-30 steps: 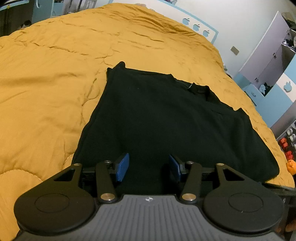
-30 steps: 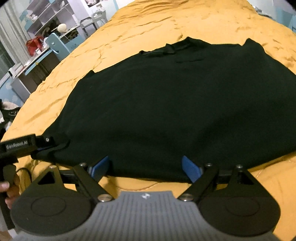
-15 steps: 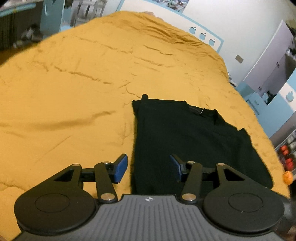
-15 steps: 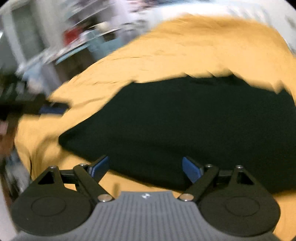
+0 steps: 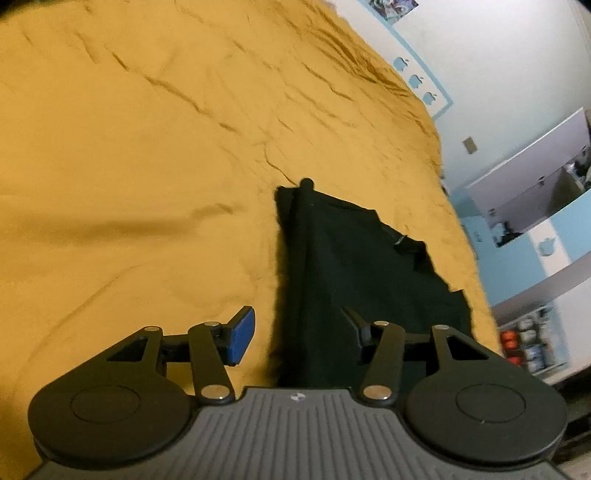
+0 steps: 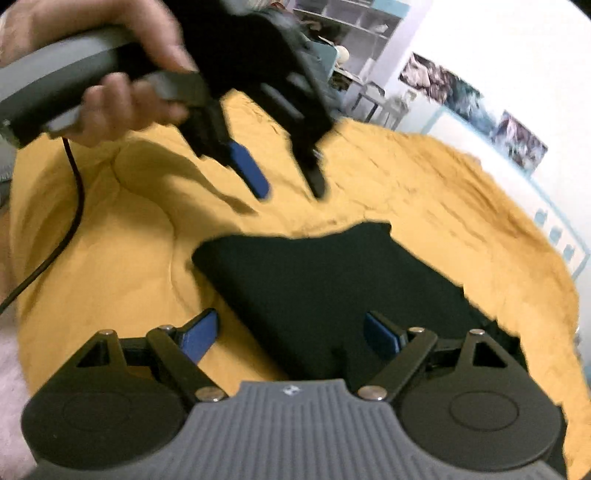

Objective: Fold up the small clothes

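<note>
A black shirt [image 5: 354,266] lies flat on the mustard yellow bedspread [image 5: 129,147]. My left gripper [image 5: 295,332] is open and empty, held above the shirt's near left edge. The shirt also shows in the right wrist view [image 6: 325,280]. My right gripper [image 6: 291,332] is open and empty, above the shirt's near edge. The left gripper also shows in the right wrist view [image 6: 288,184], held in a hand above the bedspread [image 6: 424,192] beyond the shirt, its jaws apart.
White and blue cabinets [image 5: 535,206] and shelves with small jars [image 5: 528,343] stand past the bed's right side. A wall with pictures [image 6: 461,92] and a shelf unit [image 6: 354,22] lie beyond the bed. A dark cable [image 6: 55,240] hangs at left.
Both grippers have lifted and pulled back from the shirt. The left one swung left, the right one turned so that the left gripper and hand now fill its upper view.
</note>
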{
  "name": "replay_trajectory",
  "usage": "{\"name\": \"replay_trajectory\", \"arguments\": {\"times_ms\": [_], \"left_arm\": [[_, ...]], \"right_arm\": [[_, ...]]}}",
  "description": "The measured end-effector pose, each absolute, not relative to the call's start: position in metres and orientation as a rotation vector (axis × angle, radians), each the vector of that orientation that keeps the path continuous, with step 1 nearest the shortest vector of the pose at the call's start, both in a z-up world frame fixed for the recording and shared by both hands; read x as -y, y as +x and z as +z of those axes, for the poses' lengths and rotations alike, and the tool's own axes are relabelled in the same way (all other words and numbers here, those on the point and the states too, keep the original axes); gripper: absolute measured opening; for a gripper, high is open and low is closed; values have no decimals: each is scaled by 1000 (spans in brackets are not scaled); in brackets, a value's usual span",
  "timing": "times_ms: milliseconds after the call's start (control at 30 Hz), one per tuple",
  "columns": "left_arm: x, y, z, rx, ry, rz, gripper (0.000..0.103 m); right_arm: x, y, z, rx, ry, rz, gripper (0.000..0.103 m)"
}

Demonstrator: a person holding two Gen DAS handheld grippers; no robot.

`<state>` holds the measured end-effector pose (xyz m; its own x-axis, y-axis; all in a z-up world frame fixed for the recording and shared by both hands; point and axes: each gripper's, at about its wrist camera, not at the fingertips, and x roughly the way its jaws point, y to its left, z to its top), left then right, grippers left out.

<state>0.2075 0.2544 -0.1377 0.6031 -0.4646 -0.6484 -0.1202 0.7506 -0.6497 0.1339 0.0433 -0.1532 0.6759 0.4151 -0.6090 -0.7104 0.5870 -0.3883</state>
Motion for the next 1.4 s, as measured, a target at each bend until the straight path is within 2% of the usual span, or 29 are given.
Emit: {"name": "replay_trajectory", "arguments": {"times_ms": [200, 267, 333, 400, 533, 933, 1000, 1100, 1200, 1333, 1400], "left_arm": [[-263, 253, -161, -957, -834, -280, 60], [-267, 268, -174, -971, -920, -317, 60], [-270, 279, -188, -979, -992, -329, 60], [-270, 289, -199, -991, -1027, -321, 60], [-267, 308, -214, -990, -1089, -360, 60], [-245, 356, -242, -1039, -1141, -360, 60], [-243, 357, -242, -1035, -1134, -355, 40], [-244, 355, -240, -1045, -1145, -327, 32], [-245, 354, -237, -1042, -1152, -310, 20], [-238, 350, -220, -1033, -1091, -275, 17], [-234, 348, -207, -1022, -1068, -255, 16]], "right_arm": [[-71, 146, -157, -457, -670, 640, 78], [-74, 147, -157, -458, -648, 650, 65], [-77, 146, -159, -472, -641, 679, 42], [-79, 144, -161, -466, -647, 692, 34], [-76, 144, -163, -466, -624, 699, 31], [-80, 154, -165, -495, -576, 726, 33], [-79, 154, -164, -495, -569, 731, 31], [-75, 151, -163, -490, -556, 734, 24], [-67, 153, -159, -495, -541, 734, 12], [-47, 152, -149, -519, -437, 732, 2], [-34, 156, -141, -537, -365, 723, 0]]}}
